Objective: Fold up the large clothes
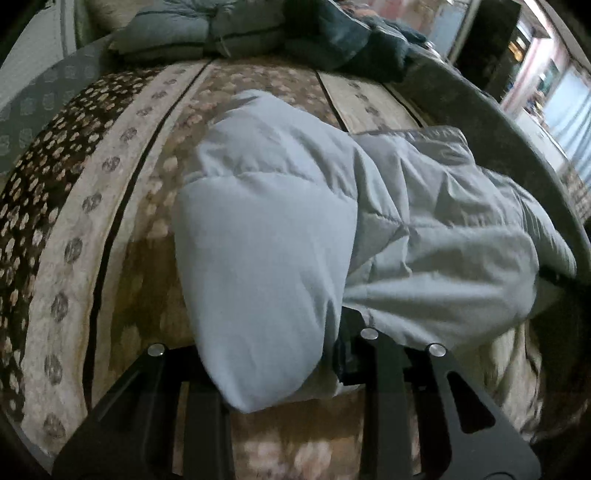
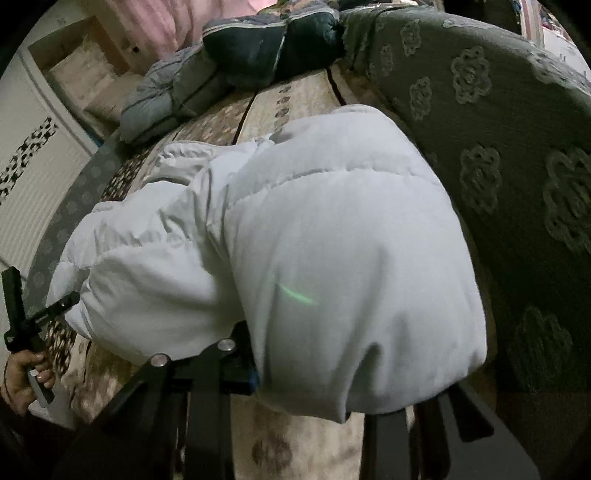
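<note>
A pale grey quilted jacket [image 1: 295, 206] is spread over the patterned bed cover [image 1: 122, 192], toward the bed's right edge and the near end, well apart from the folded grey garment [image 1: 177, 33] and the dark garment [image 1: 351, 40] stacked at the far end. A puffy section of the jacket is bunched over the left gripper [image 1: 332, 354]; one black finger is seen beside the fabric, but the tips are buried, so it cannot be told whether the jaws are pinching cloth or merely pressed against it. The right gripper [image 2: 295, 373] is covered in the same way by a thick padded fold [image 2: 351, 258], and the state of its jaws cannot be told either.

The main risk is judged to lie in the padding. If only the slippery outer shell is caught, the layer may be pulled free under the weight of the garment and the fold lost. If too thick a bundle is taken, the hold may be weak and uneven, and one side may drop before the other, so that a skewed fold is left. With both views blocked by fabric, the edges cannot be aligned by sight. The jacket lies close to the bed's right edge beside the dark floral cover [image 2: 498, 147], where a sleeve could be dragged over the side. In the right view, the left hand [image 2: 26, 373] is seen low at the near edge.
</note>
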Demonstrator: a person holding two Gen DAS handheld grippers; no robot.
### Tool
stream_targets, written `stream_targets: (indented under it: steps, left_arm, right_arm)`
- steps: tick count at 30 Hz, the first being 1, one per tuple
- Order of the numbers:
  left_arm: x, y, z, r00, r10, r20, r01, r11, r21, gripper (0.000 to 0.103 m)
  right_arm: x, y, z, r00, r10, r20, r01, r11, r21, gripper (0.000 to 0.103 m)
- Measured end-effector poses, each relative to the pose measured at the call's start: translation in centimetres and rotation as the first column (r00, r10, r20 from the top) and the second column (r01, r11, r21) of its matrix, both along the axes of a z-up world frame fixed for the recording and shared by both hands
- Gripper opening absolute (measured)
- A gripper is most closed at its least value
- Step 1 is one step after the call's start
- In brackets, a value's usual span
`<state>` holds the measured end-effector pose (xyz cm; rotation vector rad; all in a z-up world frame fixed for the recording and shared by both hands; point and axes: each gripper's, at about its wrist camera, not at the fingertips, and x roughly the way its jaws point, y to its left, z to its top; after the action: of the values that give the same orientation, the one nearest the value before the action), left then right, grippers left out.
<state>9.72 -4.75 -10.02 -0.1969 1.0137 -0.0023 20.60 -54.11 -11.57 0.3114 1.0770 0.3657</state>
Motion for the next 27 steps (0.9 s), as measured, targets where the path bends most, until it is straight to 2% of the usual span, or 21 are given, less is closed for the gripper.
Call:
stream_targets:
  steps: [2,5,7,9,10,11,12,13,15,18,20,23,25,27]
  left_arm:
    - [-1.8,0.2,-0.6,1.000,0.000,-0.018,0.000,1.000,-0.005,0.036]
    - [-2.4,0.4,-1.1,0.998,0.028,-0.050,-0.029,0.999,-0.022,0.046]
    - [-4.0,0.1,-0.6,0.998,0.041,-0.055,-0.043,0.998,-0.039,0.048]
    - [-5.8,-0.9,0.1,0.998,0.047,-0.032,-0.048,0.998,-0.030,0.051]
    - [-6.6,-1.2,0.1,0.999,0.044,-0.027,-0.044,0.999,-0.025,0.063]
    - [-7.5,-2.4,0.1,0.999,0.045,-0.022,-0.045,0.999,0.010,0.095]
    - [-8.4,-3.1,0.0,0.998,0.056,0.001,-0.056,0.997,0.047,0.099]
    - [-9.0,-4.1,-0.3,0.998,0.063,0.018,-0.065,0.993,0.099,0.100]
    - [-9.1,-4.6,-1.4,0.998,0.066,-0.007,-0.064,0.985,0.163,0.100]
    - [-9.8,-3.0,-1.8,0.986,0.165,0.022,-0.166,0.963,0.212,0.100]
    - [-11.2,-1.6,-0.9,0.969,0.235,0.078,-0.247,0.939,0.240,0.100]
    - [-14.6,0.0,2.0,0.916,0.325,0.235,-0.383,0.882,0.273,0.100]
    - [-16.0,-0.3,3.1,0.904,0.323,0.280,-0.398,0.875,0.274,0.100]
    - [-16.4,-2.0,3.7,0.918,0.281,0.280,-0.359,0.888,0.288,0.100]
  right_arm:
    - [-1.1,-0.9,-0.8,0.998,-0.018,-0.061,0.021,0.999,0.040,0.040]
    - [-3.0,-1.7,-0.9,0.989,-0.103,-0.108,0.105,0.994,0.022,0.054]
    - [-5.0,-1.8,1.2,0.983,-0.172,-0.058,0.173,0.985,-0.001,0.069]
    - [-6.8,-1.3,3.3,0.981,-0.192,0.019,0.193,0.981,-0.033,0.086]
    - [-7.6,-0.9,4.3,0.981,-0.181,0.065,0.184,0.982,-0.051,0.093]
    - [-8.8,-0.2,5.6,0.980,-0.151,0.130,0.162,0.984,-0.077,0.095]
    - [-9.1,-0.2,6.1,0.978,-0.137,0.159,0.155,0.983,-0.101,0.101]
    - [-9.6,0.0,6.7,0.973,-0.128,0.190,0.155,0.979,-0.135,0.101]
    - [-10.0,-0.1,7.2,0.967,-0.122,0.222,0.162,0.972,-0.170,0.101]
    - [-10.9,-1.9,7.8,0.961,-0.142,0.238,0.173,0.978,-0.115,0.101]
    - [-12.3,-2.9,8.4,0.958,-0.140,0.250,0.164,0.983,-0.078,0.101]
    - [-15.2,-3.8,9.1,0.941,-0.151,0.303,0.184,0.980,-0.081,0.101]
    - [-16.8,-3.6,8.7,0.936,-0.160,0.313,0.192,0.979,-0.074,0.101]
    - [-18.2,-2.9,8.2,0.940,-0.147,0.309,0.175,0.983,-0.063,0.101]
